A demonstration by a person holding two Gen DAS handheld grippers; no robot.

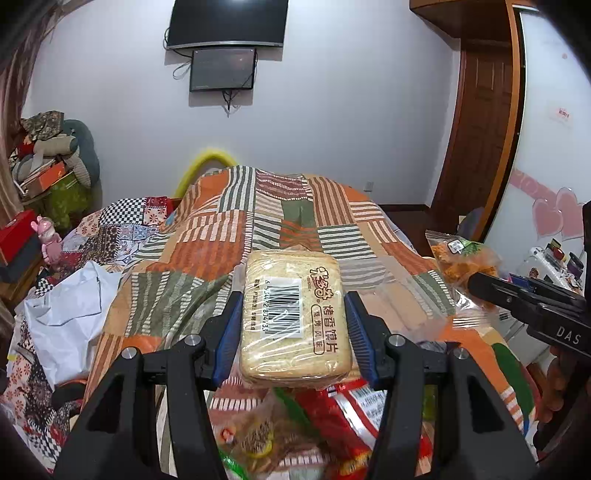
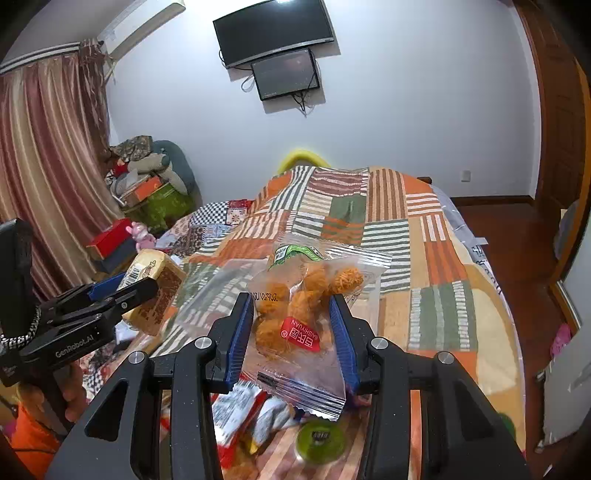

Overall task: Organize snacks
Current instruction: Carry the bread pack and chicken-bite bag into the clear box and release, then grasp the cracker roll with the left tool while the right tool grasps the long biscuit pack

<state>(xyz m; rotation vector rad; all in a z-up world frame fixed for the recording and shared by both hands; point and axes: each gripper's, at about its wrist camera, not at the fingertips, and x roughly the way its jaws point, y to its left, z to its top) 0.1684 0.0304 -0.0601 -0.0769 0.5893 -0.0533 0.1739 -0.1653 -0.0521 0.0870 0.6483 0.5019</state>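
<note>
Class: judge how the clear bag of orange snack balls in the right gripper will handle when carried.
The bag is probably floppy: its film creases between the pads. Likely light, mostly air. The glossy film may slip.

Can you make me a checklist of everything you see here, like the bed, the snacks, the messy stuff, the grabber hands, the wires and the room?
Surface: bed under a striped patchwork blanket.
Job's things: wrapped toast pack held up in the left gripper; clear bag of orange snack balls held up in the right gripper; more snack packets lie piled below.
Clutter: white plastic bag, pink toy, red box, heap of bags and boxes in the corner.
Grippers: both closed on their snacks.
Cables: loose wires hang under the wall screens.
Surroundings: two dark screens, curtain, wooden door.
</note>
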